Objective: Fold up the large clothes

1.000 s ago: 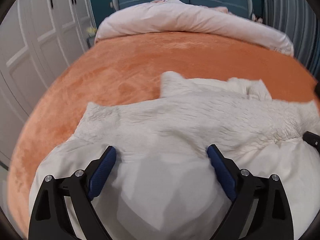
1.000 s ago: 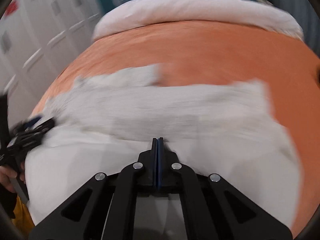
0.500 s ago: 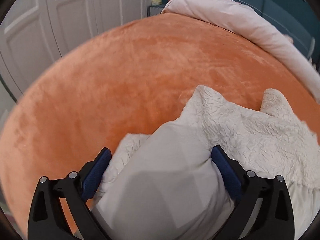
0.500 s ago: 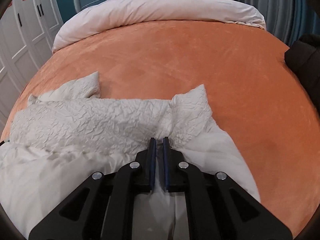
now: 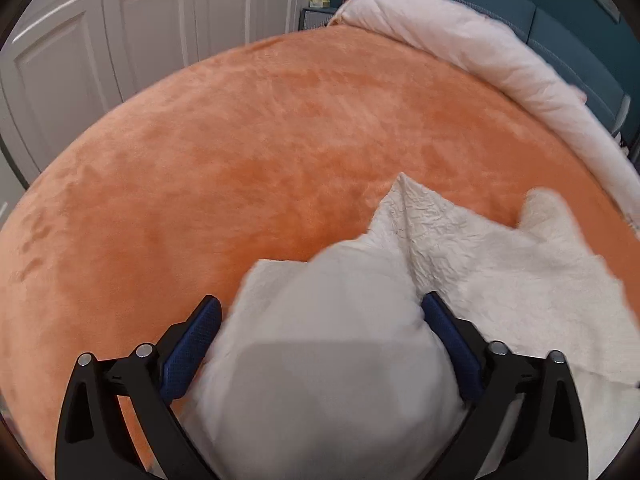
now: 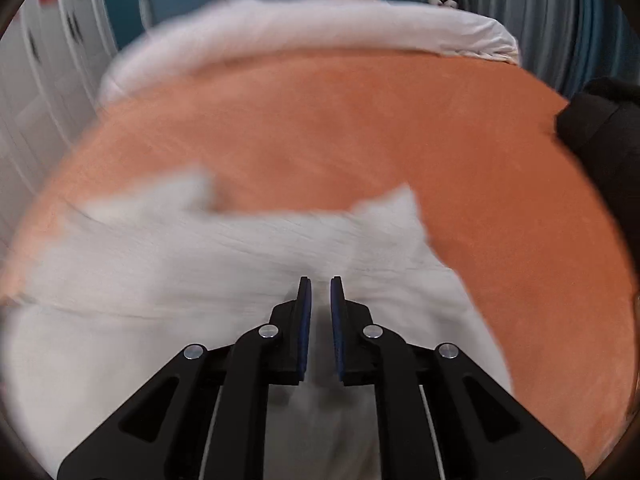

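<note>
A large white crinkled garment (image 5: 500, 260) lies on the near part of the orange bed cover (image 5: 240, 140). My left gripper (image 5: 320, 300) is open wide over the garment's left end. A smooth bunched fold of it fills the space between the blue pads (image 5: 192, 344); I see no squeeze. In the right wrist view the garment (image 6: 200, 248) is blurred and spreads to the left. My right gripper (image 6: 321, 280) hovers over its right part. Its jaws are opening with a narrow gap, and nothing is pinched between them.
A rolled pale duvet (image 5: 460, 48) lies across the head of the bed, before a teal headboard (image 5: 520, 8). White wardrobe doors (image 5: 120, 32) stand along the left side. A dark bundle (image 6: 600, 128) sits at the bed's right edge. Orange cover (image 6: 360, 120) stretches beyond the garment.
The left gripper swung left and rolled, and the garment's left end now bunches between its fingers. The right gripper's jaws went from shut to a narrow gap, and it rose slightly.
</note>
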The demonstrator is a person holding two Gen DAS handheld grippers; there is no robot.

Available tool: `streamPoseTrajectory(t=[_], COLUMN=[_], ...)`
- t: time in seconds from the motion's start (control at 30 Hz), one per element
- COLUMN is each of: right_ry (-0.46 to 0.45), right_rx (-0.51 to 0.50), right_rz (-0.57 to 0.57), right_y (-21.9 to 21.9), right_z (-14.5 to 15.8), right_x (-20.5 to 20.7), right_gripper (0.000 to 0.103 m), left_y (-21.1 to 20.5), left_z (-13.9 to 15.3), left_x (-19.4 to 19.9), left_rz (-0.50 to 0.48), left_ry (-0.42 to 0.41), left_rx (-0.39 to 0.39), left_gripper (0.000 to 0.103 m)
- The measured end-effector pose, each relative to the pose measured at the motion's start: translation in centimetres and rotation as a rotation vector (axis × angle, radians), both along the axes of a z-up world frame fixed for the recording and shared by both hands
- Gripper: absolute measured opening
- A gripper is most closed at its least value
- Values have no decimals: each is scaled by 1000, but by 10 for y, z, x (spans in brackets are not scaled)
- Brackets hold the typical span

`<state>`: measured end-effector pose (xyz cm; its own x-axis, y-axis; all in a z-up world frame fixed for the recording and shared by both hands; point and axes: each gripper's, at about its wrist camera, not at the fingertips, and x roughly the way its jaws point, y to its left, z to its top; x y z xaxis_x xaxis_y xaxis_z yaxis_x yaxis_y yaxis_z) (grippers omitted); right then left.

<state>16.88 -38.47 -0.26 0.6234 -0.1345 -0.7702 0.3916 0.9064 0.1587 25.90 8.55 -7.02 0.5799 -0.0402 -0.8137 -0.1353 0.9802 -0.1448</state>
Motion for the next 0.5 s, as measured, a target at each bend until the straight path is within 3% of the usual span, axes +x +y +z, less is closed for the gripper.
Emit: streamPoseTrajectory(t=[0.07,0.17,0.33,0.5], right_ry=[-57,-38,78,62], right_rx=[13,-23,-3,-52], right_rz=[86,242,295,276], right_y=[34,93,147,151], right_z=[29,35,-11,-29], right_x=[-7,4,29,29], right_gripper=[12,17,17,17], left_y=[15,39,83,101], left_z=[26,45,33,1], left_x=[-31,-76,-137,-167], left_rz=[-14,-21,80,133], left_ry=[-51,-60,24,92], left_rx=[-68,-144,-227,-275], left_gripper=[97,97,97,97])
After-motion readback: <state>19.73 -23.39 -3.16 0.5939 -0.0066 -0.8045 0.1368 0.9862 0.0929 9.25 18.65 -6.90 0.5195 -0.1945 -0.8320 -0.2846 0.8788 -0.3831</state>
